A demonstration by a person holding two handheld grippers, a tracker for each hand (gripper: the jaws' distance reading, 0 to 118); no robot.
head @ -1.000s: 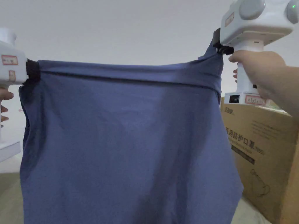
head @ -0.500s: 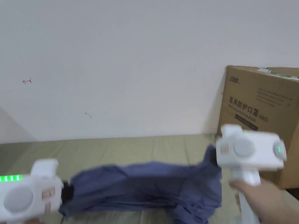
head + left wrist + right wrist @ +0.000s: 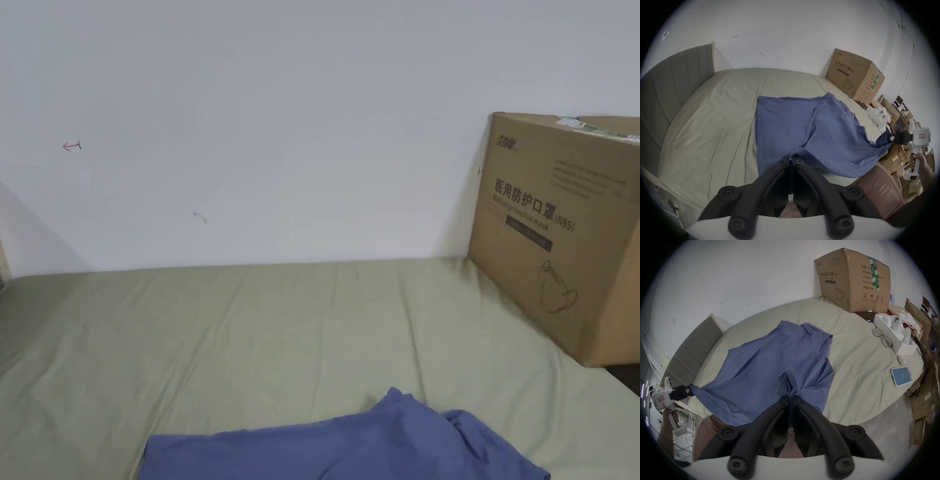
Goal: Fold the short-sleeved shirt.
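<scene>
The blue short-sleeved shirt (image 3: 350, 447) lies spread on the pale green bed sheet (image 3: 250, 331), its far part flat and its near edge lifted. In the left gripper view my left gripper (image 3: 791, 158) is shut on the shirt (image 3: 802, 128) at its near edge. The right gripper (image 3: 889, 138) shows farther off at the right, clamped on another corner of the cloth. In the right gripper view my right gripper (image 3: 791, 397) is shut on a bunched fold of the shirt (image 3: 769, 363), and the left gripper (image 3: 690, 388) grips the far left corner.
A large cardboard box (image 3: 562, 231) stands on the bed against the wall at the right. Glasses (image 3: 882, 339), a white box (image 3: 893, 334) and a phone (image 3: 901, 376) lie on the bed's right side. A grey headboard (image 3: 672, 97) bounds the left.
The shirt, held up stretched in front of the head camera a second ago, has come down and now lies on the bed. Both grippers dropped below the head view.
</scene>
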